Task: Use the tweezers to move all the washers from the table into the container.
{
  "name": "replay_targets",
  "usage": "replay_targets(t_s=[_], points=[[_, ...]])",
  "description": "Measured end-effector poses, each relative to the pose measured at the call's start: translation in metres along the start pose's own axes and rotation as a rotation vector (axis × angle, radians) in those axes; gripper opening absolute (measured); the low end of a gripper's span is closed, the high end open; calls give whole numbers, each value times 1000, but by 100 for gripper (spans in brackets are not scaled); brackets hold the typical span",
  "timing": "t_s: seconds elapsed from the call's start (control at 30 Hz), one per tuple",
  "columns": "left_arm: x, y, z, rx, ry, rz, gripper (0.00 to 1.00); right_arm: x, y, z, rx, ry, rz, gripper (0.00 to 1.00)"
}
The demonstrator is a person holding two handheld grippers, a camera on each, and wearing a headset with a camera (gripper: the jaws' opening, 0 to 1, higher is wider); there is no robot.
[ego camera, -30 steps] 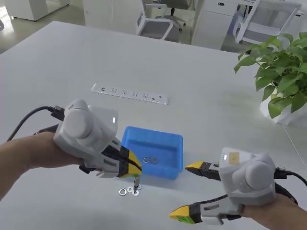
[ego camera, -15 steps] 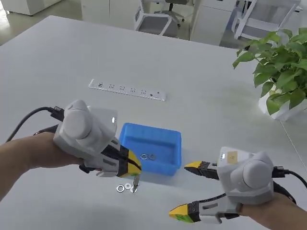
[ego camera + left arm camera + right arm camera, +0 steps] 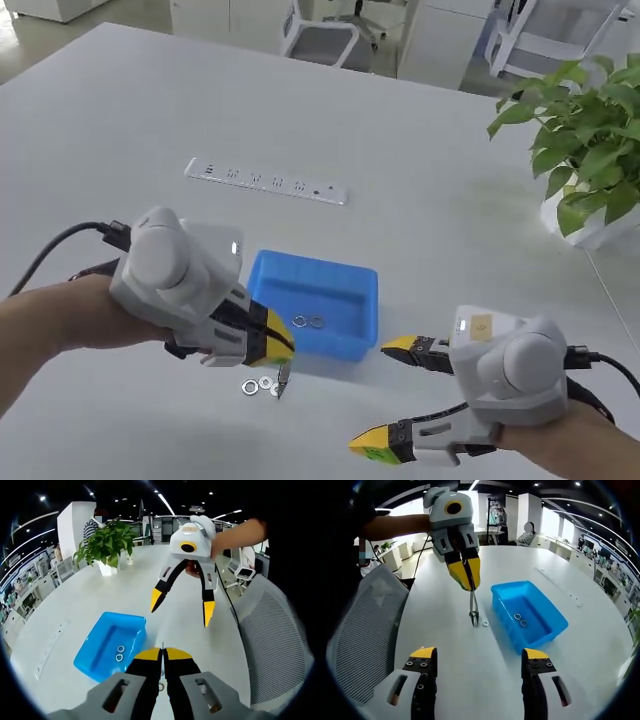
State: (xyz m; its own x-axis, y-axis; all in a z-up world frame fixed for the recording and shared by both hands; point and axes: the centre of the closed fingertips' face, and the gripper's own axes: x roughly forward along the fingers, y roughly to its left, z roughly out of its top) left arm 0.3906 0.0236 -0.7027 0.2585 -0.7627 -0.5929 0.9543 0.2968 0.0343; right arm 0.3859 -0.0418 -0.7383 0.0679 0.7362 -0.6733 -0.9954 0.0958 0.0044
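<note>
My left gripper is shut on thin metal tweezers, which point down at the table. Their tip is at the rightmost of three small washers lying just in front of the blue container. Two more washers lie inside the container. In the right gripper view the tweezers hang from the left gripper with a washer right beside the tip. My right gripper stands open and holds nothing, to the right of the container. In the left gripper view it hovers beyond the tweezers.
A white power strip lies further back on the grey table. A potted green plant stands at the right edge. Office chairs stand beyond the far side. A mesh chair sits at the near side of the table.
The head camera has shifted a little. The left gripper and the tweezers tip have crept slightly toward the washers; the right gripper holds its place, still open.
</note>
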Motion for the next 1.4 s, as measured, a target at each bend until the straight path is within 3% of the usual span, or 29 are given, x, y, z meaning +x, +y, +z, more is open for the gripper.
replay_targets(t_s=[0.5, 0.77, 1.4], points=[[-3, -9, 1, 2, 5, -19, 5, 19, 6, 15, -72, -23, 66, 57], [-5, -11, 0, 17, 15, -35, 5, 35, 9, 23, -186, -14, 116, 44], [-3, -7, -1, 21, 27, -45, 5, 68, 11, 46, -268, -30, 185, 22]])
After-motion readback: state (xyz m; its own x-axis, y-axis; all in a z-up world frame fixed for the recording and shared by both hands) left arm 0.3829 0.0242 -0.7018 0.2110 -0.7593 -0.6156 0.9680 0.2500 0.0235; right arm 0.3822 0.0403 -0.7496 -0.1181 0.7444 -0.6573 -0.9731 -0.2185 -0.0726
